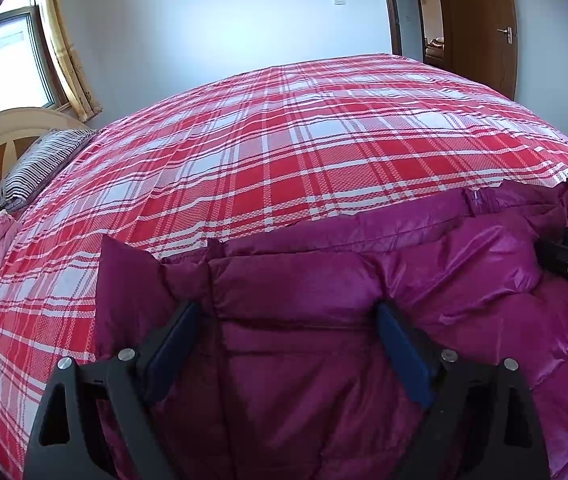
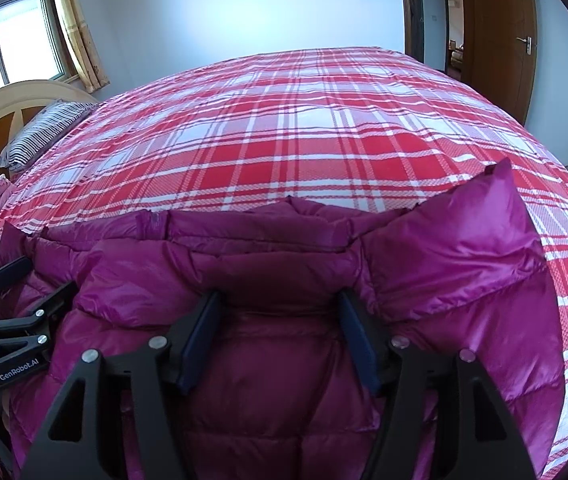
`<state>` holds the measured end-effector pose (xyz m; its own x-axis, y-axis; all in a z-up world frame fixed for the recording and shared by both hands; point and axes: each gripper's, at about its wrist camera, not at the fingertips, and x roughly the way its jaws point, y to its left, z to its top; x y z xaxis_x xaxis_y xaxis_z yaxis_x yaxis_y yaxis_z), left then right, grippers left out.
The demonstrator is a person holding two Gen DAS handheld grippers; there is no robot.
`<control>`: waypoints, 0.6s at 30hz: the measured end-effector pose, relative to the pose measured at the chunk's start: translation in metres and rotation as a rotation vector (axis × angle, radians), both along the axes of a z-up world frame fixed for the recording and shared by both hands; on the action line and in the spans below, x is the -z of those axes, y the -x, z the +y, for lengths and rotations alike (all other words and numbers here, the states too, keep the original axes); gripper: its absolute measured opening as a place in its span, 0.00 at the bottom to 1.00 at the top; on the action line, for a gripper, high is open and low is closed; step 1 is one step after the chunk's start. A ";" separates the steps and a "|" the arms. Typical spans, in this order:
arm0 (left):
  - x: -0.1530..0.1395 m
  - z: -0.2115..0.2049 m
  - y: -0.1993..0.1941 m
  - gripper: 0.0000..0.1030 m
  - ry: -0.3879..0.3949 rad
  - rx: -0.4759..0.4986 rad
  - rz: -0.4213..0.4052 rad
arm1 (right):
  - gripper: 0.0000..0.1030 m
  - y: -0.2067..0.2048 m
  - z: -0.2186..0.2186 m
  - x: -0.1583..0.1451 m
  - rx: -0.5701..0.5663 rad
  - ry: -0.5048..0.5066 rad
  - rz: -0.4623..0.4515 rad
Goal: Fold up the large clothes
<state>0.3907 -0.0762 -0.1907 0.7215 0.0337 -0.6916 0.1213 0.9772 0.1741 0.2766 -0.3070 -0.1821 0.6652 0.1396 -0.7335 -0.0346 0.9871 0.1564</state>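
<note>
Jacket: magenta puffer jacket (image 2: pixel 284 380) lay on plaid bed cover (image 1: pixel 284 140), near edge | Left tongs (image 1: pixel 287 320): jaws apart over jacket, clamping nothing | Right tongs (image 2: pixel 280 312): jaws apart, padding bulging between, unclamped | Striped pillow (image 1: pixel 40 164) by headboard.

A shiny magenta quilted down jacket (image 2: pixel 443 256) lies bunched and partly folded on the plaid bedspread (image 2: pixel 284 128).

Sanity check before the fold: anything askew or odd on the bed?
Only the purple down jacket: it lies bunched on the plaid bedspread, its right corner poking up. Both grippers open over it.
</note>
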 end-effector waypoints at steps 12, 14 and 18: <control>0.002 -0.002 -0.001 0.89 -0.019 -0.006 0.001 | 0.67 -0.004 0.004 0.005 -0.001 0.038 0.014; 0.002 -0.003 -0.001 0.89 -0.022 -0.007 0.001 | 0.67 -0.004 0.006 0.006 -0.001 0.048 0.015; 0.002 -0.003 -0.001 0.89 -0.028 -0.007 0.002 | 0.68 -0.004 0.007 0.007 -0.001 0.057 0.017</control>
<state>0.3915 -0.0790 -0.1929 0.7200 0.0585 -0.6915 0.1145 0.9728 0.2015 0.2807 -0.3004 -0.1887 0.6526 0.0979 -0.7513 -0.0336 0.9944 0.1004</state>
